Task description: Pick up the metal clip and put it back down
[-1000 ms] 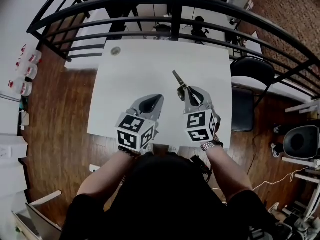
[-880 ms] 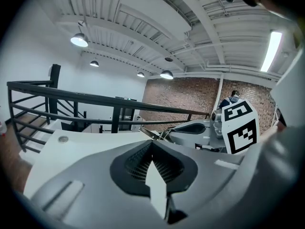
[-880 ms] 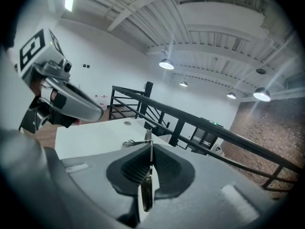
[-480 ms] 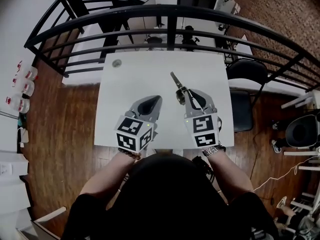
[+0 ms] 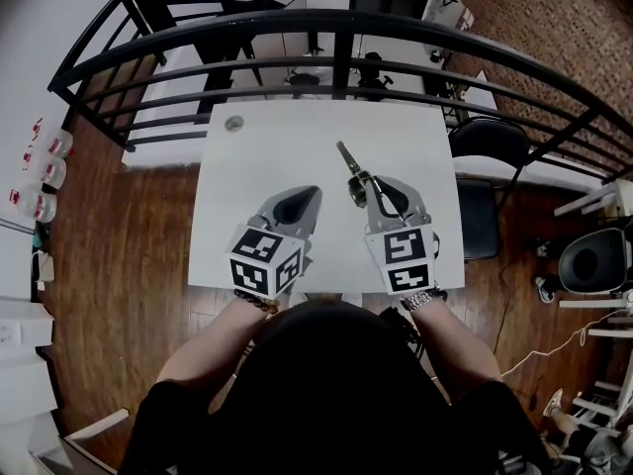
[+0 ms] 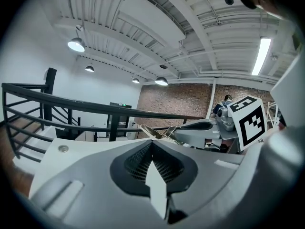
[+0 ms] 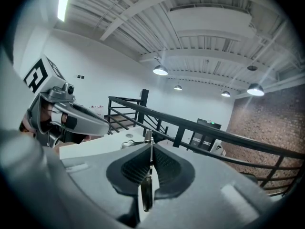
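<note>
In the head view, two hand-held grippers are over one white counter (image 5: 247,176). The left hand-held gripper (image 5: 300,200) is closed and empty. The right hand-held gripper (image 5: 368,188) is clamped on the single metal clip (image 5: 348,161), which juts forward from its tip over the counter's middle. One small round disc (image 5: 233,123) lies near the far left corner.

In the left gripper view, the jaws meet with nothing between them.

In the right gripper view, the jaws pinch the clip (image 7: 146,190), seen edge-on.

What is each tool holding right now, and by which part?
Right tool pinches the metal clip by its near end; left tool holds nothing, jaws together.
</note>
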Demonstrator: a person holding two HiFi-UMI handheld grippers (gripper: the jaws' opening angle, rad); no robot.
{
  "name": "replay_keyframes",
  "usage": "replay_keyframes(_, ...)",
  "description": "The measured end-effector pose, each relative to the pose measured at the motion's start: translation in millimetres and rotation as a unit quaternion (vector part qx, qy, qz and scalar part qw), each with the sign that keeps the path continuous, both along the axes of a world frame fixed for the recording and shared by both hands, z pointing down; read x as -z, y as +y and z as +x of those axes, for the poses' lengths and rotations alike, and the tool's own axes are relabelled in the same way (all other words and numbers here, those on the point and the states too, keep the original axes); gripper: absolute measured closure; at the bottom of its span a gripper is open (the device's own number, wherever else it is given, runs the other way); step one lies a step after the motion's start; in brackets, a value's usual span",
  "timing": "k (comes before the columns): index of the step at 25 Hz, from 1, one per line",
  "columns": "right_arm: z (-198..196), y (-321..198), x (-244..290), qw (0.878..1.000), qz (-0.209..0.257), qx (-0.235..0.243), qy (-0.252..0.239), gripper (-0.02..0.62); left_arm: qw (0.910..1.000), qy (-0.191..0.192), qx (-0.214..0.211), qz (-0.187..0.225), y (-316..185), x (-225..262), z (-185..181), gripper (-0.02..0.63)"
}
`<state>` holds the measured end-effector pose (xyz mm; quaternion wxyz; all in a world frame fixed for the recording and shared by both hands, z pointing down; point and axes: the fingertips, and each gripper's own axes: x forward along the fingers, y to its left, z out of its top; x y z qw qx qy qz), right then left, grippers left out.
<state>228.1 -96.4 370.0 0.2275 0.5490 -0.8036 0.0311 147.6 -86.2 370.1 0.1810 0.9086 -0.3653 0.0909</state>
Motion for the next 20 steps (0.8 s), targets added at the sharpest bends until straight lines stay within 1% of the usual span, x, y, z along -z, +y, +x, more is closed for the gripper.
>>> replay_keyframes(9,-2,-1,0,1.0,-0.001,0.017,-0.002,0.597,0.9999,-0.004,0.008,-0.007,2,-4,2,0.594)
replay_keyframes(15,-5,-3,0,0.999,-0.001,0.04,-0.007,0.598,0.9994,-0.012,0.03,-0.013,3,-8,-1,0.594)
replay_keyframes(20,-8,-5,-3,0.998,-0.002,0.067,-0.014,0.597,0.998,-0.02,0.057,-0.018,6,-10,-2,0.595)
